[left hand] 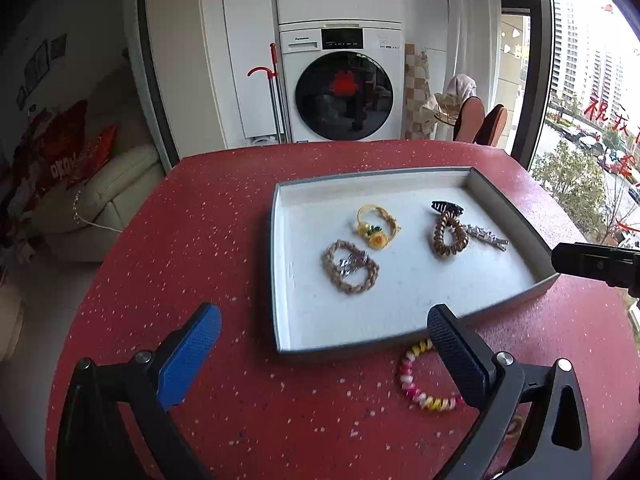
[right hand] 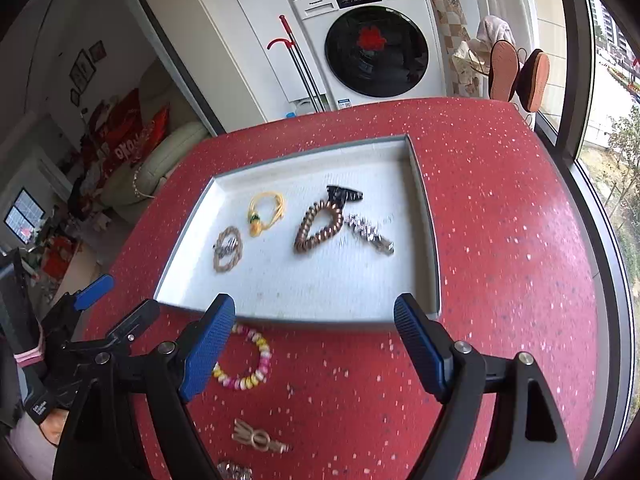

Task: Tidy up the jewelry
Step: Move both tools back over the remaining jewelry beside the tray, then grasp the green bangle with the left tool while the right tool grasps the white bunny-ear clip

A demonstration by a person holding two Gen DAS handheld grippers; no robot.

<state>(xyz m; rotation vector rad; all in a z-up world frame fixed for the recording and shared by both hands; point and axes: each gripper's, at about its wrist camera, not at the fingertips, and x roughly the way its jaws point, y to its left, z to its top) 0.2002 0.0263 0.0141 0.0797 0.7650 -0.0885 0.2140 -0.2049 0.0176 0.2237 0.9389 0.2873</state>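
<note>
Both my claws gape, empty: left claw (left hand: 324, 354), right claw (right hand: 314, 344). Pink-yellow spiral tie (right hand: 246, 360) near tabletop's front edge, outside tray (right hand: 424, 216): light, springy; I'd pinch one coil.

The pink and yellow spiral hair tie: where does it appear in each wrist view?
Left wrist view: pink and yellow spiral hair tie lies lower right on the red table, just outside the tray's near wall, partly behind one finger.
Right wrist view: same hair tie lies lower left of centre, beside the blue pad.
Shared landmark: the white tray.
</note>
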